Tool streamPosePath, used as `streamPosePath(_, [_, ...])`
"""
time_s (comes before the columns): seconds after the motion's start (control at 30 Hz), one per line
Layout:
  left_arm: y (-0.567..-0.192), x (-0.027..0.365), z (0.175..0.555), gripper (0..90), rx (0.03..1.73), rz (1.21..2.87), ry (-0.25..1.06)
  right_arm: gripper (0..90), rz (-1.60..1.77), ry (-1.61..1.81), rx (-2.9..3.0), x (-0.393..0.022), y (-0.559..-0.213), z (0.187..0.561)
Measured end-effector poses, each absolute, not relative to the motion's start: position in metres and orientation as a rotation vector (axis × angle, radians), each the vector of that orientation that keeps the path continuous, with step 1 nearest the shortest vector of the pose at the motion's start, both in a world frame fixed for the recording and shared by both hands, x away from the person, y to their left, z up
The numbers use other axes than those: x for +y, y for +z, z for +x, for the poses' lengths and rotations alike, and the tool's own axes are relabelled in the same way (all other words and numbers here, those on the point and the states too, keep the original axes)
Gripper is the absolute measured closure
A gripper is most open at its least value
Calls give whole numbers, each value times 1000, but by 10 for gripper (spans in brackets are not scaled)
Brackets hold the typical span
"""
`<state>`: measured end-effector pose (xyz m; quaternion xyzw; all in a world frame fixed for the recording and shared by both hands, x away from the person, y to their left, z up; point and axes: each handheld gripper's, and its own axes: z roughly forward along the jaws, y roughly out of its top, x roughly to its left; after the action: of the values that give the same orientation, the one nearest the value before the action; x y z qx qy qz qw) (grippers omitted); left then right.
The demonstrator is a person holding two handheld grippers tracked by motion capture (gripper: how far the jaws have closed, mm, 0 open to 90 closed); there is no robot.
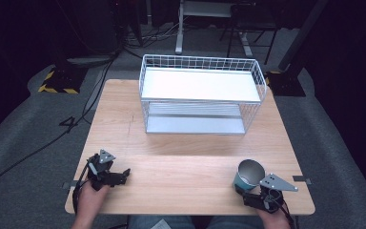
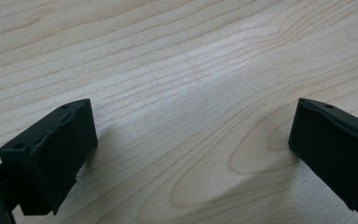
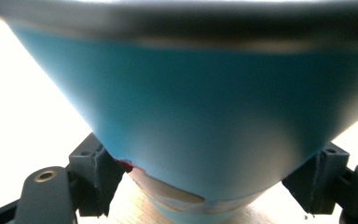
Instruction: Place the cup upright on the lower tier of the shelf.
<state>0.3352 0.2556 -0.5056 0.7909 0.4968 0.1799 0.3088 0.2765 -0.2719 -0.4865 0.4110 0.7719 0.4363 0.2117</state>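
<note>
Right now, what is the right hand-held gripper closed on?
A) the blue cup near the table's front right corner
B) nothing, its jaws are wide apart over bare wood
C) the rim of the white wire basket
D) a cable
A: in the right gripper view the blue cup sits between the jaws of the right hand-held gripper, pads against its lower wall.

A wooden table (image 1: pixel 181 143) stands on grey carpet (image 1: pixel 24 143). Toward its far edge sits a white wire rack (image 1: pixel 201 93) with two shelves, the upper one a pale flat board, the lower one a grey tray. Beyond it, black cables (image 1: pixel 95 90) trail over the floor past a yellow-and-black striped base (image 1: pixel 57 82) and a desk's white legs (image 1: pixel 180 28).
</note>
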Motion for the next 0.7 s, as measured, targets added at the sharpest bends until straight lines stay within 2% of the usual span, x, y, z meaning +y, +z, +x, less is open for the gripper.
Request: streamPosePath(0.7, [-506, 256, 335, 14, 1313, 2090, 476, 232, 1077, 1273, 2118, -256, -451, 301])
